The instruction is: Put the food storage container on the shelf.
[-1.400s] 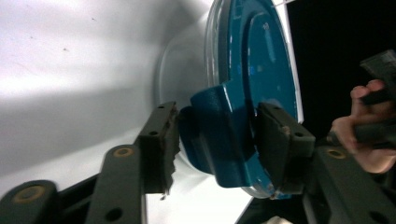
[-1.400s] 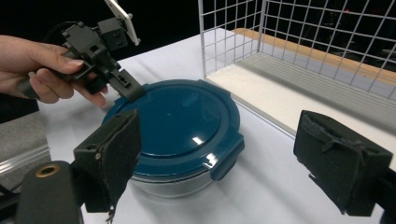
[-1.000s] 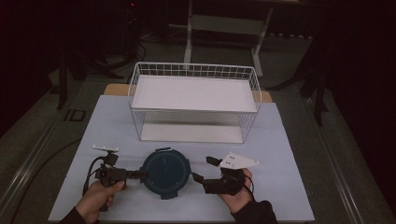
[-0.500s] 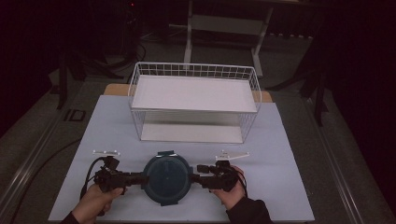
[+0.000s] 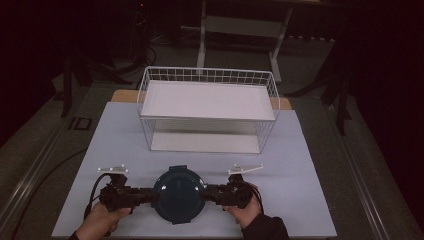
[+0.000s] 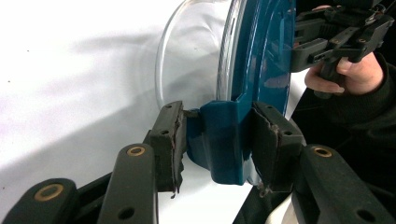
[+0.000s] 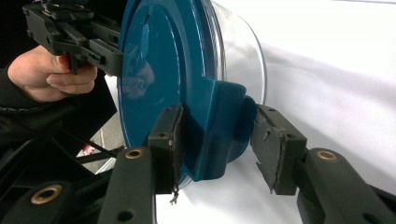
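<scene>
A round glass container (image 5: 179, 192) with a dark teal lid (image 6: 266, 56) sits near the table's front edge, between both grippers. My left gripper (image 5: 152, 196) is shut on the lid's left clip tab (image 6: 222, 135), with both pads pressing it. My right gripper (image 5: 206, 192) straddles the opposite tab (image 7: 219, 126); its jaws have just been closing. One pad (image 7: 168, 140) touches the tab and a gap remains at the other pad (image 7: 271, 144). The clear glass wall (image 7: 238, 51) shows behind the lid. Each gripper view also shows the other hand with its gripper farther off.
A white wire basket (image 5: 207, 107) with a flat white shelf stands at the back of the pale table sheet (image 5: 300, 165). Bare sheet lies between basket and container. Dark floor and stand legs surround the table.
The right gripper came down from a raised tilt to the lid's right tab and its jaws narrowed around it. The left gripper stays clamped on the left tab.
</scene>
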Available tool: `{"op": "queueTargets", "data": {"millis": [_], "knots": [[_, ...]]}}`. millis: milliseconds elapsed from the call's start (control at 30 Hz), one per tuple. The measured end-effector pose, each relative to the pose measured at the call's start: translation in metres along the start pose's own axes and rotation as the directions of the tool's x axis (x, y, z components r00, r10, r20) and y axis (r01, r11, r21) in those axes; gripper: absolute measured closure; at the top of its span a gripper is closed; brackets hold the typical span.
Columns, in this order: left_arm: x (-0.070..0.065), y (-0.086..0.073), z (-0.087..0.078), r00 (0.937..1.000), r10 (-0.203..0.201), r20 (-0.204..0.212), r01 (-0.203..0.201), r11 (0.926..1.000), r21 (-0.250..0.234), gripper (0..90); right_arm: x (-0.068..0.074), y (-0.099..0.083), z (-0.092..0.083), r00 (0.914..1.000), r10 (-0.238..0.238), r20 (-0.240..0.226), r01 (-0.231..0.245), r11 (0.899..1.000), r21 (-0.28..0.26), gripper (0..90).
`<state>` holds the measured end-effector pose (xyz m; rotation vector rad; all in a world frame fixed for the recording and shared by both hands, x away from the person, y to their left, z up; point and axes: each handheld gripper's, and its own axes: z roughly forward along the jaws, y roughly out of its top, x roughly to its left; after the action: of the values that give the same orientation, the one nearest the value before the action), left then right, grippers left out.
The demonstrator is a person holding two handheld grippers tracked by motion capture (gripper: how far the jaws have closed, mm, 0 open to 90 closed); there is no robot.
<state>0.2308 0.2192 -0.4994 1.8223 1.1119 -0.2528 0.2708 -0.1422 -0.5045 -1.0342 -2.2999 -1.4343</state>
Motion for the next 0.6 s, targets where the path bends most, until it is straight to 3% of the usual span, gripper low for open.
{"op": "queueTargets", "data": {"millis": [133,233,400,600], "knots": [[-0.0019,-0.0052,-0.001,0.9999,-0.011,-0.013,0.011,0.9998,-0.017,56.7,0.0031,-0.0015,0.0004,0.9999,0.004,0.009,-0.004,1.0,-0.013,54.8],[-0.0065,-0.0074,-0.0014,0.9995,0.004,-0.031,-0.005,0.9997,-0.026,56.7,0.005,-0.0011,0.0005,0.9997,0.021,0.012,-0.021,1.0,-0.014,55.6],[-0.0088,-0.005,-0.0002,0.999,-0.02,-0.039,0.019,0.9991,-0.039,56.6,0.0028,-0.0028,-0.0009,0.9985,0.055,0.004,-0.055,0.998,-0.017,56.0],[-0.0104,0.0014,0.0026,0.9988,-0.002,-0.049,-0.001,0.999,-0.046,56.4,0.0012,-0.0018,-0.0031,0.998,0.062,0.011,-0.061,0.998,-0.017,56.1]]}}
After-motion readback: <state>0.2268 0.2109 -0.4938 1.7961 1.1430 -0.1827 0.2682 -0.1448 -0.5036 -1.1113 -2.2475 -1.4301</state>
